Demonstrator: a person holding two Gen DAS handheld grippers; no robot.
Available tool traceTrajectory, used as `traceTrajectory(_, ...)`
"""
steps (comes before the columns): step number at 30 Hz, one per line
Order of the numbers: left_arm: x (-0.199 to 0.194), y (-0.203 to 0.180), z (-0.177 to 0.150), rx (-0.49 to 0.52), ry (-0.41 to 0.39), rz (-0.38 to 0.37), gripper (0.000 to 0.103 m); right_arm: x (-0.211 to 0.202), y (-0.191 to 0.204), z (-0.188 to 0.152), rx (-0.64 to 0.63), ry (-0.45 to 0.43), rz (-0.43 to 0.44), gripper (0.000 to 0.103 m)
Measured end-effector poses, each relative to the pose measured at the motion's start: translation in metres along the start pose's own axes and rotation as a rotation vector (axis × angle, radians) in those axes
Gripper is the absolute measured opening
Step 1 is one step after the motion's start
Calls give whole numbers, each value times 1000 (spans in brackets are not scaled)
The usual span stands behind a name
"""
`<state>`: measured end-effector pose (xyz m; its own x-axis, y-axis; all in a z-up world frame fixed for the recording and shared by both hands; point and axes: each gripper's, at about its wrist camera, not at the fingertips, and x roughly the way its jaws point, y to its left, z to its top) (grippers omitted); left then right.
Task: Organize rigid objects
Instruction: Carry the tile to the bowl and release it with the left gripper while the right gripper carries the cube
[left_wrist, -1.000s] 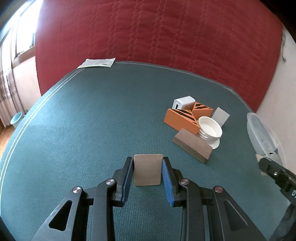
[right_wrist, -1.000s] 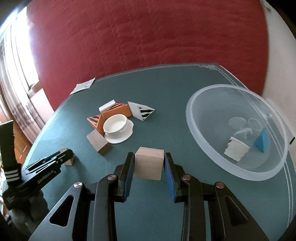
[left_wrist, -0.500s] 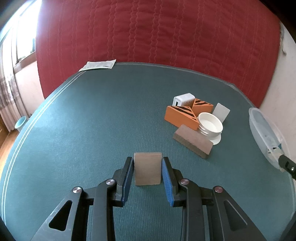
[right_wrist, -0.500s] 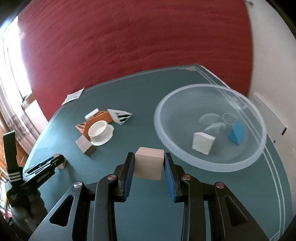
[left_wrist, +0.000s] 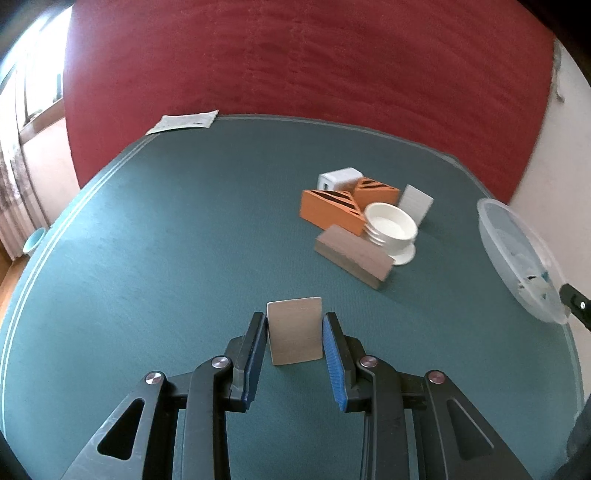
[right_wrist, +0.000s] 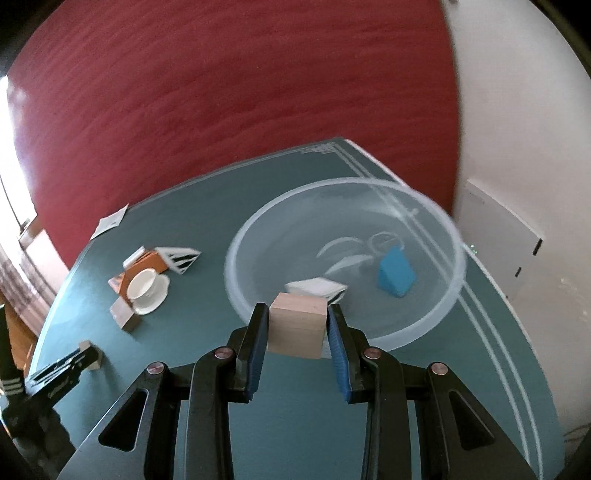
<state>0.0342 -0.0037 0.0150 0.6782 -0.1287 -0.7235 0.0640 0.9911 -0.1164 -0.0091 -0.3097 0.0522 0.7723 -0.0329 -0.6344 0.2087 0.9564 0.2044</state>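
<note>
Left of the clear bowl (right_wrist: 343, 258), my left gripper (left_wrist: 294, 334) stays clenched on a tan block (left_wrist: 294, 330) low over the green table (left_wrist: 166, 229). My right gripper (right_wrist: 297, 326), clamping a wooden cube (right_wrist: 297, 325), has swung across to the bowl's near rim, so dropping it in looks next.

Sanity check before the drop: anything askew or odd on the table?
Nothing damaged or spilled. The leftover pieces sit jumbled: the white cup on its saucer is wedged against the orange wedges and long wooden block, touching.

Open mat (left_wrist: 184, 240) left of block cluster (left_wrist: 351, 221)
</note>
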Motion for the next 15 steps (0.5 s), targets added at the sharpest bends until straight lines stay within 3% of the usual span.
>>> traceTrajectory(15,-9,-36,-5,67,14,-32,33,13,-40,18,23,-50,-82,34)
